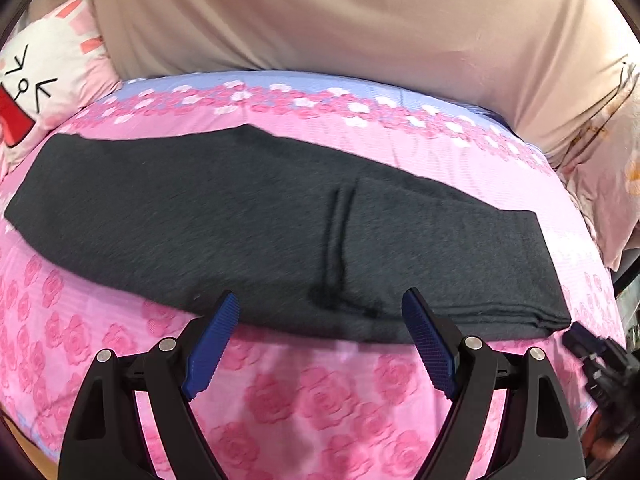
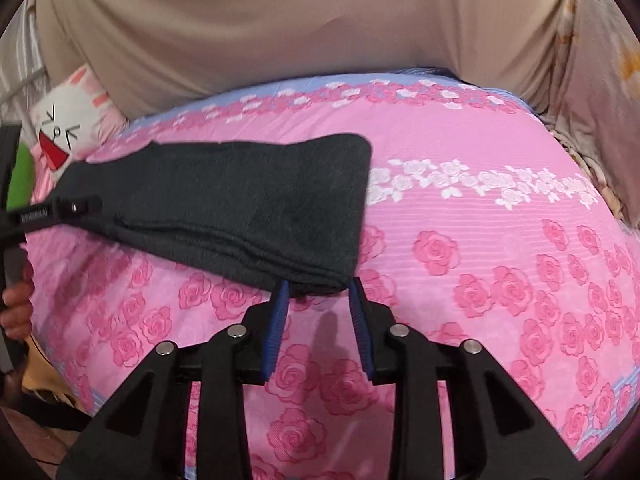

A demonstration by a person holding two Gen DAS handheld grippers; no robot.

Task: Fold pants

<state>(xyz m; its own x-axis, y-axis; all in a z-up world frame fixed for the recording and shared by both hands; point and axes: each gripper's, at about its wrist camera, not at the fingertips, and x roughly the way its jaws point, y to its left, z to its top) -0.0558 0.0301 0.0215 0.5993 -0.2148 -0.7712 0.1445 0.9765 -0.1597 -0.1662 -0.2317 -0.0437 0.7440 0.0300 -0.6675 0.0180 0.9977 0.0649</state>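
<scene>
On pink bedding [image 1: 312,400], dark pants [image 1: 256,232] lie folded (no readable label).

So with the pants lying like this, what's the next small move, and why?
Probably close the right gripper on the near corner of the pants: that corner sits between its open fingers. The left gripper hangs open at the near edge, holding nothing, and the pants lie flat in a long strip on the bedspread.

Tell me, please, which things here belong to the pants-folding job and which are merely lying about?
Job:
dark grey pants
left hand-held gripper
right hand-held gripper

Lying about:
cartoon rabbit pillow
pink rose bedsheet
beige fabric
</scene>
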